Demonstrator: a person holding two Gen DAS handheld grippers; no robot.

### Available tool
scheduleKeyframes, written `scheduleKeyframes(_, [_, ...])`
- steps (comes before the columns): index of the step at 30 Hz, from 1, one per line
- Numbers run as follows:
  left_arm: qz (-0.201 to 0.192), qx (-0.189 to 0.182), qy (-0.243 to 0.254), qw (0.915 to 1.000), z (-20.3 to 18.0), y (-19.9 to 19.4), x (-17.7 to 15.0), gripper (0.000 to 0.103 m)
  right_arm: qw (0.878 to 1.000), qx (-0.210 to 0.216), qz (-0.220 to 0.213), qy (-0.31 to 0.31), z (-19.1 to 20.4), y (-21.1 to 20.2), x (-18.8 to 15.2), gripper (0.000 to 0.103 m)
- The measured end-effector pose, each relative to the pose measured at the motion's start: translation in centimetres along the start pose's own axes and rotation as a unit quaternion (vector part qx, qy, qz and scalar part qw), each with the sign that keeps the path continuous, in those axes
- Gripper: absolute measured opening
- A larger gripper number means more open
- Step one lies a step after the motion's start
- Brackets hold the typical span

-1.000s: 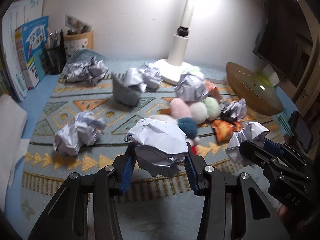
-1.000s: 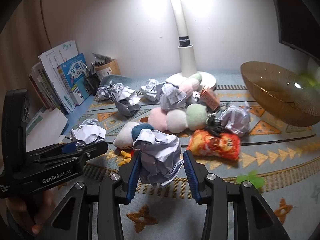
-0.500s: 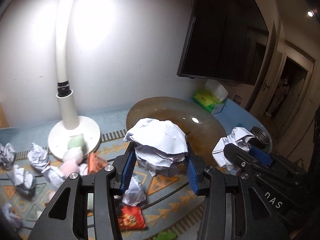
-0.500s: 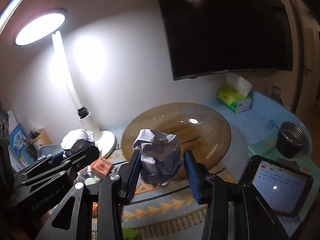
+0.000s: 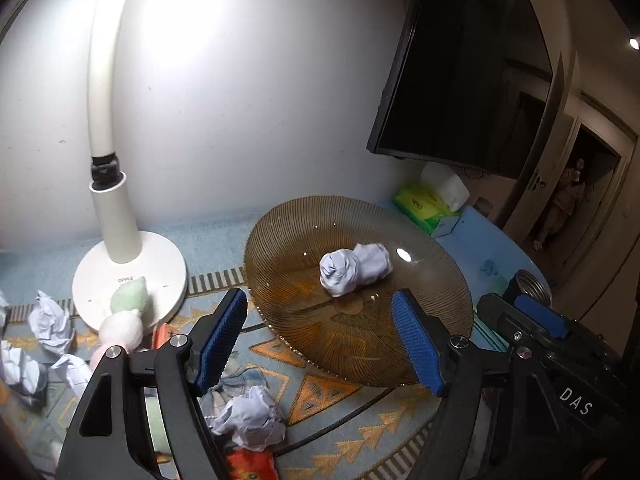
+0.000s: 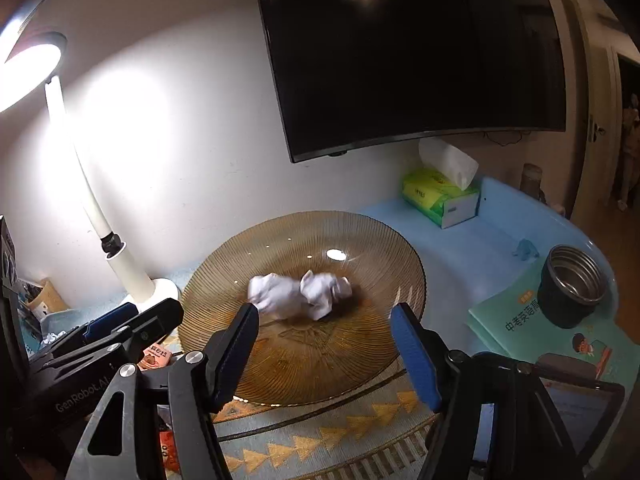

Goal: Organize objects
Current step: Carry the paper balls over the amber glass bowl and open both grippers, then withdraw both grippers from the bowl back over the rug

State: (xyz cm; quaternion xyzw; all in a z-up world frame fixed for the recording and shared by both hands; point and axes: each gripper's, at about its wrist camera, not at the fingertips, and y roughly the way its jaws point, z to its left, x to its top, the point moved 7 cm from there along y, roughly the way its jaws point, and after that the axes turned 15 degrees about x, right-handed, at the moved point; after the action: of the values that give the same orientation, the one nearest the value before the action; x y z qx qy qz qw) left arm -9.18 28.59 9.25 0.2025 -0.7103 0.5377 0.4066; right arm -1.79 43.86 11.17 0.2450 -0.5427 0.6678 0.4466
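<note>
Blurred paper balls (image 6: pixel 300 294), perhaps touching, amber plate (image 6: pixel 360 236)

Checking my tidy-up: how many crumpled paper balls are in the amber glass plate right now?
2, side by side and touching near the middle of the amber plate: a left paper ball and a right paper ball. None seems hidden.

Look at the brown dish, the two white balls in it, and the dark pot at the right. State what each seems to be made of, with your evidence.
Dish: probably amber glass, glossy; the rug pattern shows through and a lamp glint sits on it; clear plastic is possible.
Balls: crumpled paper, matte, with sharp creases.
Pot: likely steel inside, shiny grey; dark coated outside.
</note>
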Motion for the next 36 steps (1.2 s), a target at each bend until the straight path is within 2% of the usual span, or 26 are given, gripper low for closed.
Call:
scheduleKeyframes(5, [-0.05,0.043,-0.016,0.9977,4.1,-7.1,-1.1,0.074,0.998,0.067,-0.002,-0.021,5.4,-3.0,-1.8,0.067])
scheduleKeyframes(8, [-0.061,0.088,-0.037,0.9936,8.4,-10.8,-3.7,0.074,0.993,0.109,0.012,-0.043,9.9,-3.8,-4.3,0.067])
scheduleKeyframes(11, [-0.058,0.139,-0.066,0.9865,13.7,-13.2,-7.2,0.075,0.986,0.154,0.031,-0.053,13.7,-3.6,-7.3,0.067])
scheduleKeyframes(14, [-0.049,0.188,-0.095,0.9764,19.2,-13.9,-10.7,0.075,0.982,0.17,0.048,-0.066,16.2,-1.9,-10.6,0.067])
scheduleKeyframes(16, [-0.024,0.21,-0.124,0.9696,22.3,-13.1,-13.1,0.075,0.98,0.174,0.065,-0.074,17.5,-0.1,-12.7,0.067])
scheduleKeyframes(18, [-0.015,0.208,-0.159,0.9649,24.3,-12.6,-15.2,0.075,0.977,0.181,0.081,-0.079,18.6,1.6,-14.6,0.067])
scheduleKeyframes(22, [-0.001,0.202,-0.162,0.966,24.1,-11.0,-17.3,0.075,0.972,0.184,0.109,-0.099,19.8,3.6,-17.3,0.067])
scheduleKeyframes(25, [-0.022,0.198,-0.156,0.9675,23.8,-11.6,-17.0,0.075,0.969,0.177,0.114,-0.127,20.5,3.9,-17.8,0.067])
scheduleKeyframes(30, [0.0,0.171,-0.196,0.9656,24.9,-11.2,-17.5,0.075,0.969,0.162,0.122,-0.139,20.6,4.3,-18.1,0.067])
scheduleKeyframes(32, [0.007,0.17,-0.218,0.961,25.7,-11.1,-17.8,0.075,0.968,0.165,0.122,-0.143,20.9,4.2,-18.2,0.067])
scheduleKeyframes(35, [0.02,0.219,-0.246,0.944,27.0,-11.3,-18.5,0.075,0.966,0.17,0.124,-0.148,21.3,4.2,-18.2,0.067])
scheduleKeyframes(36, [0.031,0.225,-0.25,0.9413,27.1,-11.2,-18.7,0.075,0.965,0.176,0.127,-0.149,21.5,4.2,-18.1,0.067])
